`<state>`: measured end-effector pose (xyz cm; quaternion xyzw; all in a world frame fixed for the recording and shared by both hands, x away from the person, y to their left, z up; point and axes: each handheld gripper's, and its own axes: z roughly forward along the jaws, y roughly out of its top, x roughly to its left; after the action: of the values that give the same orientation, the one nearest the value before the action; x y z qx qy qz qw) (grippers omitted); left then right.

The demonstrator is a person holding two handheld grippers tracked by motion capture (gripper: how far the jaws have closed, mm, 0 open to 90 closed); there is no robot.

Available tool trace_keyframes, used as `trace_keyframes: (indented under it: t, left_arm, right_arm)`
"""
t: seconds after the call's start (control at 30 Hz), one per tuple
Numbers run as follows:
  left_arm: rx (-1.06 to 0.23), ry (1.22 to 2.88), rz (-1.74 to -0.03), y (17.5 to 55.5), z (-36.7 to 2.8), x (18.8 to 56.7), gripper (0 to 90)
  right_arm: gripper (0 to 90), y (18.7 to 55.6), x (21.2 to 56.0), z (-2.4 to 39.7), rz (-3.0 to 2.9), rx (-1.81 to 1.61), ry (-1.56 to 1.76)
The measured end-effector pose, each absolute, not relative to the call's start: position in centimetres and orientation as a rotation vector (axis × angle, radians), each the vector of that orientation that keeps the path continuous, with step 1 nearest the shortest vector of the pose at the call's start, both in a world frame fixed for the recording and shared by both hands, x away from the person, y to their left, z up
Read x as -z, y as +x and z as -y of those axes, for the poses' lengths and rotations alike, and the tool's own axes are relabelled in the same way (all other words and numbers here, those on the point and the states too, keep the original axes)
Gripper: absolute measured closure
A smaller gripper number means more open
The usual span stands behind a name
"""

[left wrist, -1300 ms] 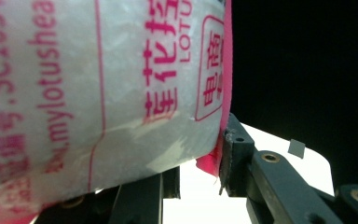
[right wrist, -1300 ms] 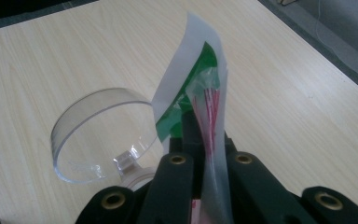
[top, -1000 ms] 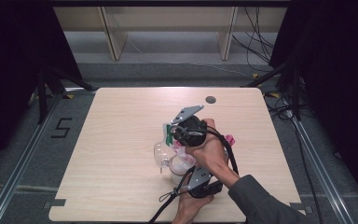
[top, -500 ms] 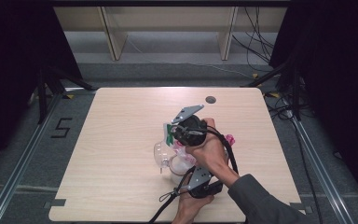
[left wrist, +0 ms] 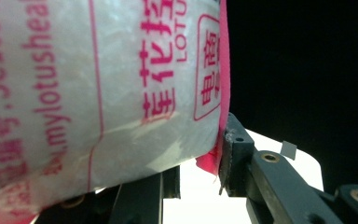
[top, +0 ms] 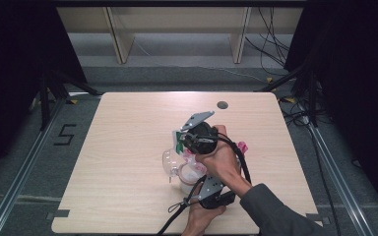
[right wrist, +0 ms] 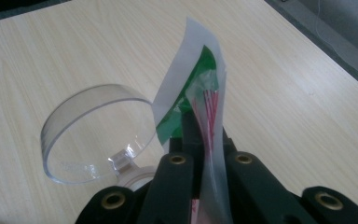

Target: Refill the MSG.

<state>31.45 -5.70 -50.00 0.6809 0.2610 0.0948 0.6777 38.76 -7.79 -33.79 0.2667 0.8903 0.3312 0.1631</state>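
Observation:
A white translucent bag (left wrist: 98, 93) with pink print sits between the jaws of my left gripper (left wrist: 200, 158), which is shut on its lower part. In the high view that bag (top: 191, 171) is near the table's front middle, with the left gripper (top: 199, 181) coming up from below it. My right gripper (right wrist: 203, 135) is shut on the bag's thin top strip (right wrist: 200, 88), white with a green patch and red lines. In the high view the right gripper (top: 181, 140) is just above the bag. A clear round plastic piece (right wrist: 93, 130) lies left of the jaws, touching the bag (top: 170, 162).
The pale wooden table (top: 128, 137) has open surface to the left and at the back. A small pink scrap (top: 242, 146) lies right of the right hand. A dark round hole (top: 222, 104) marks the back of the tabletop. Shelving and cables stand beyond the table.

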Motion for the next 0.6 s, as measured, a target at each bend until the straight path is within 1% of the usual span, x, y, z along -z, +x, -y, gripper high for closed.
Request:
trace_keyframes:
  t: [0.6]
  left_arm:
    - [-0.211,1.528,-0.583,31.42,5.71,49.97,72.7]
  right_arm:
    - [90.0,38.97,33.80,8.03,-2.525,-0.925,0.750]
